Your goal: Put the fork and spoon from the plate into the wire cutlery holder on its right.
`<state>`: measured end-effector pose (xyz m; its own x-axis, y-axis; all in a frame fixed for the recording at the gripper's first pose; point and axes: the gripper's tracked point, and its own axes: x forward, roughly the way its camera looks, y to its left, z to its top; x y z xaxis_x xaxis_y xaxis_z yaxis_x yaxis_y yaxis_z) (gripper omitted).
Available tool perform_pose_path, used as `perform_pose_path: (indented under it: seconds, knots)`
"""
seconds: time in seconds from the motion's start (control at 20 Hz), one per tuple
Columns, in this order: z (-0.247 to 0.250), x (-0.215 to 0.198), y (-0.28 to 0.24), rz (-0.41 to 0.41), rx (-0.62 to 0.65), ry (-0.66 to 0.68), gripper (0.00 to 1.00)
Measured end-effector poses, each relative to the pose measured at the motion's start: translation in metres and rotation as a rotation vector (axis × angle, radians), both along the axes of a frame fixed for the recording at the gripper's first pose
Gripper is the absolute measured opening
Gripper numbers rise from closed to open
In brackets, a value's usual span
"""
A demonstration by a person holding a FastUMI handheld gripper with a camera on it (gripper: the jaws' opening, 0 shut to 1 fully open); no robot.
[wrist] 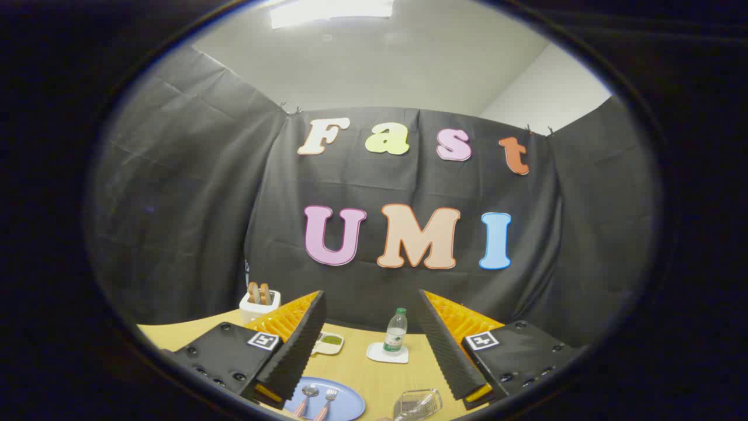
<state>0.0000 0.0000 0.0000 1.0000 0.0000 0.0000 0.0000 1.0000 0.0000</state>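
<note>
A pale wooden bench is seen under the jaws, backed and flanked by black cloth booth walls; above the cloth a white ceiling with a bright light panel is visible, and a white room wall at about 1 o'clock. The jaws are held wide apart, nothing is gripped between them, and they are raised above the bench.

Between the fingers, toward 6 o'clock, a blue plate is seen on the bench, with the spoon and the fork lying side by side on it, spoon to the left, pink handles pointing toward the camera. Just beside the plate at its 3 o'clock a clear container is seen; whether it is the cutlery holder cannot be told at this blur and crop.

Beyond the plate, toward 12 o'clock, a clear water bottle with a green cap stands upright on a white coaster. At its 9 o'clock a small white dish with something green in it is partly hidden by the left finger. Farther off, at about 10 o'clock, a white toaster holds two brown slices
</note>
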Motion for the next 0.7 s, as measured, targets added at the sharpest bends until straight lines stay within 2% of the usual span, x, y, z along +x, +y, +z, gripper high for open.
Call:
perform_pose_path:
  seconds: [0.35, 0.7]
  knots:
    - [0.008, -0.007, -0.001, -0.006, 0.018, -0.013, 0.99]
    - [0.005, -0.003, 0.018, 0.033, 0.044, -0.020, 0.99]
